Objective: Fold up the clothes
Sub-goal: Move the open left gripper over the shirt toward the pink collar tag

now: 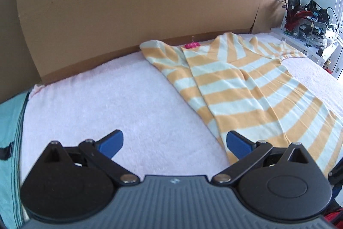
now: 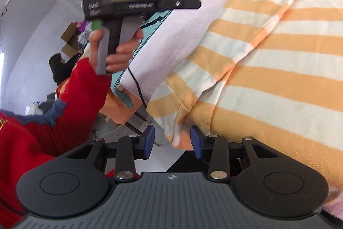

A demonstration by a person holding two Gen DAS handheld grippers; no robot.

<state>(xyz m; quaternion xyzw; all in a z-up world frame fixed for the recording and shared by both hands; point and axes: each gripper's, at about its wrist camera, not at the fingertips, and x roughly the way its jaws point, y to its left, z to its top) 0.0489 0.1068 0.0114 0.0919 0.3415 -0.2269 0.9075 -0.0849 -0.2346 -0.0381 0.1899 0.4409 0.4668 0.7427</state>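
The striped sweater [image 1: 253, 87] lies flat across the right half of the left wrist view, orange and pale mint bands on the pink towel [image 1: 103, 104] that covers the table, its collar and a pink tag [image 1: 192, 45] up against the cardboard wall [image 1: 137, 3]. It looks like soft, light knit — it will drape and sag the moment I lift it, and a single layer may slide off the one beneath, so I judge I should pinch at hems and seams where the cloth is doubled.

My left gripper [image 1: 174, 142] hovers wide open over bare towel at the lower middle of the frame, holding nothing; its right pad sits just at the sweater's near edge.

In the right wrist view my right gripper [image 2: 172, 138] is partly open at the lower centre, and a sleeve cuff [image 2: 180, 134] hangs between the blue pads [image 2: 150, 135] without being squeezed — it looks free. At the upper left my left hand [image 2: 115, 50], in a red sleeve [image 2: 70, 100], grips the other tool's handle.

The cuff and the bottom hem seem the best holds.
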